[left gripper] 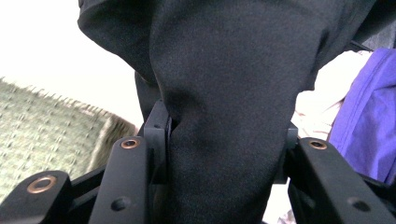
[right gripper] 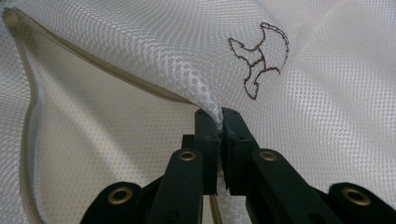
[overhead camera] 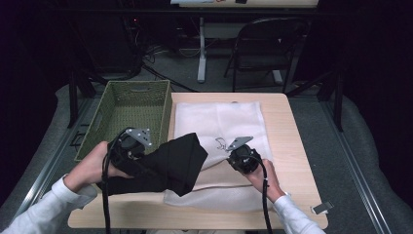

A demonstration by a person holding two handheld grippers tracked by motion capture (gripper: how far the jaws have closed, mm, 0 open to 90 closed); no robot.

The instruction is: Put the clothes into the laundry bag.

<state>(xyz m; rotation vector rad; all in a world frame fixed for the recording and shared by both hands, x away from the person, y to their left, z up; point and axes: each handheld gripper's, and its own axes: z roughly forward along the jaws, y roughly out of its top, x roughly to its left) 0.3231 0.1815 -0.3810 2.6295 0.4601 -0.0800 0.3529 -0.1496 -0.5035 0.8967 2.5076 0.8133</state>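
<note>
Left gripper (overhead camera: 146, 163) clamps the black garment (overhead camera: 170, 163), bunched at the mesh laundry bag (overhead camera: 219, 122) mouth beside the green basket (overhead camera: 131, 109). Right gripper (right gripper: 219, 122) pinches 1 mesh edge, lifting it. Risk: thin mesh slips, mouth probably collapses, garment snags outside.

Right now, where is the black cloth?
In the high view the black cloth hangs from the left gripper at the table's front left, between the green basket and the white mesh bag, partly over the bag.
</note>
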